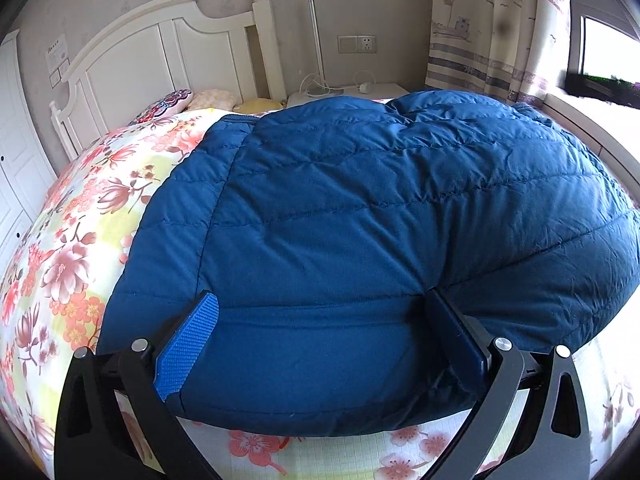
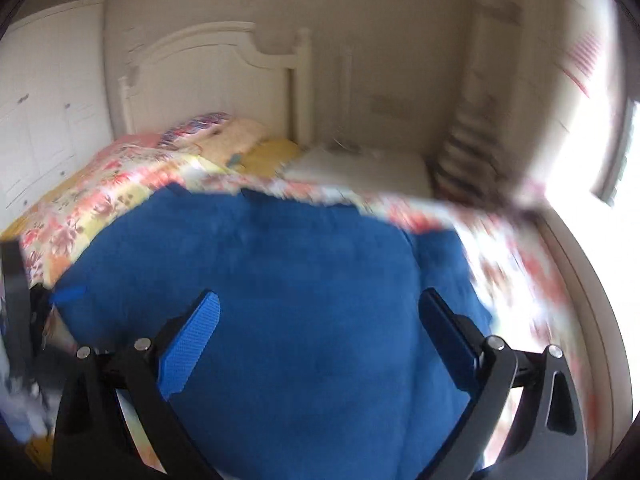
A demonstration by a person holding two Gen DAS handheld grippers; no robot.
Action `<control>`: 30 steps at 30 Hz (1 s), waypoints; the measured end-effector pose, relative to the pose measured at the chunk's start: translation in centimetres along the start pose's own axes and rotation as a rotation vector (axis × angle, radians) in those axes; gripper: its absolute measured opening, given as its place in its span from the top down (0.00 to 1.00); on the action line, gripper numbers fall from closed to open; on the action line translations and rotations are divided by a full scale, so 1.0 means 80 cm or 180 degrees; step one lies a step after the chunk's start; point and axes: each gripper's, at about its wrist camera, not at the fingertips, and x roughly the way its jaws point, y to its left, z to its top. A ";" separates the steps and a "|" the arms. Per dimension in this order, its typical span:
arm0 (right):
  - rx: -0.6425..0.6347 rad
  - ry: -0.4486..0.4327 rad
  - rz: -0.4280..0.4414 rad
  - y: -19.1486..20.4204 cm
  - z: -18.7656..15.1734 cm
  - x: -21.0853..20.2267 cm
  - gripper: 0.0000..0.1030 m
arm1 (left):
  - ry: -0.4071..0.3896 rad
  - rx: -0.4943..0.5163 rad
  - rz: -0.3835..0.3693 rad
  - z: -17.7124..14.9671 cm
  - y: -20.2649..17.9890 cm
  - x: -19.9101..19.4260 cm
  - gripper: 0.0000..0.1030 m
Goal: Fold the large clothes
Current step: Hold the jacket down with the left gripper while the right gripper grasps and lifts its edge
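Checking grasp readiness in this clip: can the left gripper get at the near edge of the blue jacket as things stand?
Probably yes. The left gripper is open, its fingers straddling the near hem of the blue down jacket on the floral bedspread, with nothing between them.

Both the left gripper (image 1: 320, 320) and the right gripper (image 2: 320, 316) have their fingers spread wide apart.

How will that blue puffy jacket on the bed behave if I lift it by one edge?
The blue jacket looks quilted and puffy, so it is probably light for its bulk. It drapes over the floral bedspread, so it will likely sag limply and unfold. Its smooth shell may slip between the open left gripper fingers.
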 end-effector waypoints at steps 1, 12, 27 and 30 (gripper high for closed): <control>-0.0021 0.0076 -0.0030 0.001 0.020 0.028 0.04 | 0.0002 -0.0008 -0.0010 0.000 0.000 0.000 0.04; 0.0577 0.0683 0.0231 -0.043 0.016 0.141 0.07 | 0.0003 -0.0017 -0.0042 -0.001 0.000 0.000 0.04; 0.2486 0.0458 0.0893 -0.105 -0.237 -0.107 0.04 | -0.0004 -0.0009 -0.0047 -0.001 0.001 0.000 0.04; 0.2407 0.0407 0.0990 -0.102 -0.207 -0.069 0.04 | -0.0002 -0.0026 -0.0072 -0.001 0.000 0.000 0.04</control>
